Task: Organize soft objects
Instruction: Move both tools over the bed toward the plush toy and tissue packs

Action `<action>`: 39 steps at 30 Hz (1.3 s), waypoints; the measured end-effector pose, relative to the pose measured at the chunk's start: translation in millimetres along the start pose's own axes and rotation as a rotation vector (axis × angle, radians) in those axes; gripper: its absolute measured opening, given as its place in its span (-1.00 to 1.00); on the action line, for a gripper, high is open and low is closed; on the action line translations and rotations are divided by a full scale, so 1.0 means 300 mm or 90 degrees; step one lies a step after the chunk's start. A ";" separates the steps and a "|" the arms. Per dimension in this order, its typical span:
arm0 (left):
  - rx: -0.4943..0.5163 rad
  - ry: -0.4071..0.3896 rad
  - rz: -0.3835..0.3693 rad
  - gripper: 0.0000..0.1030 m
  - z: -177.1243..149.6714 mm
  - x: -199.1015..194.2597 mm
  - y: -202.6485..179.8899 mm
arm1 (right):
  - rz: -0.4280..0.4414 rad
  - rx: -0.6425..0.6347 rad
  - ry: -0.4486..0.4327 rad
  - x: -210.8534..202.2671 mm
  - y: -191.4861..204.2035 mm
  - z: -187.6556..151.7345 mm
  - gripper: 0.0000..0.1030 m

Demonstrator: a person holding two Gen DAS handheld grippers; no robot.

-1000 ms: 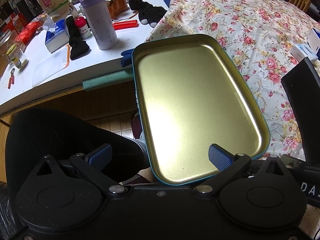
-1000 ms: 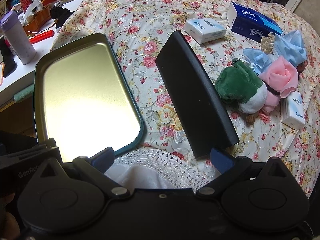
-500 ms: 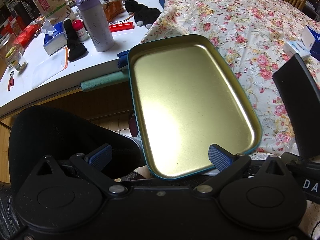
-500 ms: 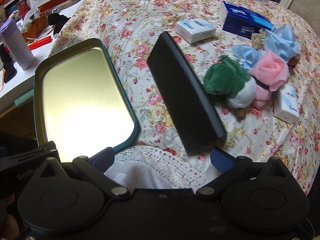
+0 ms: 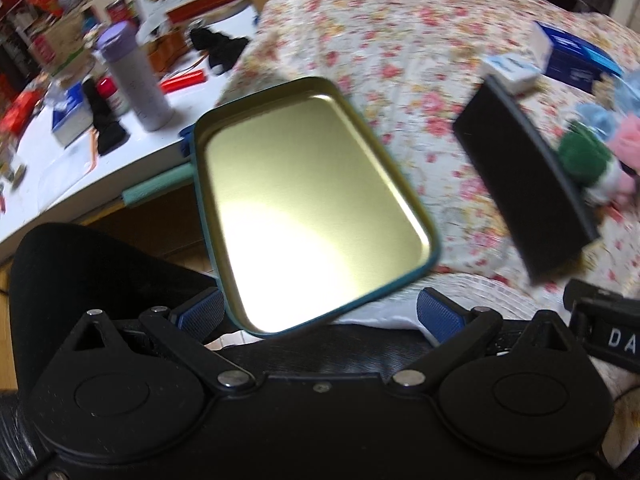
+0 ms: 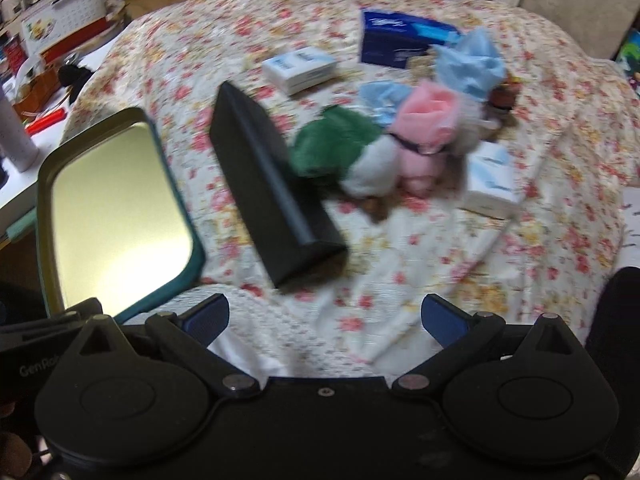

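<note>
A gold tin tray (image 5: 304, 200) with a teal rim lies at the near left edge of the floral cloth (image 5: 400, 52); the right wrist view shows the tray (image 6: 116, 216) at its left. A green and white plush (image 6: 340, 156), a pink soft thing (image 6: 424, 124) and pale blue fabric (image 6: 468, 64) cluster on the cloth to the right. My left gripper (image 5: 318, 314) hangs open over the tray's near end, holding nothing. My right gripper (image 6: 324, 316) is open too, low over the cloth, well short of the plush.
A black slab-shaped case (image 6: 272, 196) lies between tray and plush. White tissue packs (image 6: 300, 68) (image 6: 490, 180) and a dark blue box (image 6: 404, 38) sit on the cloth. A cluttered white table (image 5: 100, 160) with a lilac bottle (image 5: 136, 80) stands at left.
Both views have swung right and pulled back. The tray and black case drifted left in frame, and more of the soft pile is in sight. Both grippers stay open.
</note>
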State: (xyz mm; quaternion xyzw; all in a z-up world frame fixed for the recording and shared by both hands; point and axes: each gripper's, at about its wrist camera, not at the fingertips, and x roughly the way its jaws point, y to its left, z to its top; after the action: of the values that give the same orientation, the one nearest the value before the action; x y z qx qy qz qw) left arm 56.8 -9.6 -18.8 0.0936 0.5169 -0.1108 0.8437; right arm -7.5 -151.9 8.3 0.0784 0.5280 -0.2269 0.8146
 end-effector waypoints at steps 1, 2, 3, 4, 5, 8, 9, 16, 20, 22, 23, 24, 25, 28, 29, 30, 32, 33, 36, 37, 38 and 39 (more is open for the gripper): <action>0.011 -0.003 -0.010 0.92 -0.002 -0.009 -0.020 | 0.000 0.005 0.000 -0.001 -0.021 -0.001 0.99; 0.021 -0.005 -0.017 0.93 -0.002 -0.017 -0.039 | 0.005 0.010 -0.003 -0.002 -0.046 -0.003 0.99; 0.031 -0.009 -0.020 0.93 -0.004 -0.027 -0.058 | 0.009 0.021 -0.008 -0.004 -0.073 -0.004 0.99; 0.040 -0.012 -0.023 0.93 -0.002 -0.035 -0.075 | 0.011 0.036 -0.010 -0.003 -0.104 -0.002 0.99; 0.048 -0.015 -0.026 0.93 0.000 -0.043 -0.092 | 0.013 0.054 -0.012 -0.001 -0.136 -0.001 0.99; 0.068 -0.019 -0.036 0.93 0.010 -0.059 -0.139 | 0.016 0.107 -0.007 0.016 -0.231 0.001 0.99; 0.073 -0.020 -0.038 0.93 0.014 -0.062 -0.154 | 0.017 0.124 0.000 0.025 -0.261 0.002 0.99; 0.120 -0.030 -0.047 0.93 0.046 -0.056 -0.251 | -0.009 0.212 0.012 0.083 -0.450 0.013 0.99; 0.145 -0.041 -0.050 0.92 0.075 -0.053 -0.291 | -0.016 0.278 -0.003 0.094 -0.552 0.033 0.99; 0.152 -0.046 -0.056 0.92 0.094 -0.053 -0.307 | -0.041 0.291 0.006 0.114 -0.591 0.055 0.99; 0.157 -0.048 -0.059 0.92 0.104 -0.053 -0.315 | -0.042 0.290 0.010 0.124 -0.607 0.068 0.99; 0.161 -0.049 -0.061 0.92 0.114 -0.051 -0.323 | -0.038 0.291 0.015 0.134 -0.620 0.082 0.99; 0.165 -0.051 -0.064 0.92 0.123 -0.050 -0.331 | -0.040 0.293 0.017 0.142 -0.629 0.095 0.99; 0.173 -0.052 -0.075 0.92 0.149 -0.046 -0.354 | -0.073 0.280 0.016 0.167 -0.641 0.138 0.98; 0.176 -0.052 -0.079 0.92 0.156 -0.044 -0.360 | -0.078 0.277 0.015 0.174 -0.639 0.151 0.98; 0.179 -0.052 -0.082 0.92 0.164 -0.042 -0.367 | -0.074 0.273 0.014 0.178 -0.640 0.161 0.98; 0.185 -0.052 -0.084 0.92 0.177 -0.036 -0.380 | -0.049 0.266 0.017 0.191 -0.636 0.185 0.96; 0.188 -0.052 -0.084 0.92 0.184 -0.033 -0.386 | -0.035 0.261 0.019 0.196 -0.630 0.199 0.93; 0.194 -0.052 -0.085 0.92 0.203 -0.024 -0.402 | -0.021 0.225 0.021 0.219 -0.592 0.238 0.89; 0.195 -0.051 -0.088 0.92 0.210 -0.022 -0.407 | -0.022 0.215 0.024 0.230 -0.579 0.249 0.84; 0.197 -0.049 -0.091 0.92 0.216 -0.020 -0.412 | -0.023 0.206 0.028 0.244 -0.570 0.258 0.83; 0.198 -0.047 -0.097 0.92 0.223 -0.018 -0.418 | -0.023 0.200 0.032 0.260 -0.562 0.266 0.82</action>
State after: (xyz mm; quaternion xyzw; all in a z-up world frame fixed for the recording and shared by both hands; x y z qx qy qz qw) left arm 75.9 -147.5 10.7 0.1797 0.4677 -0.2562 0.8266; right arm 8.6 -352.7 -8.3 0.2008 0.5079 -0.3195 0.7744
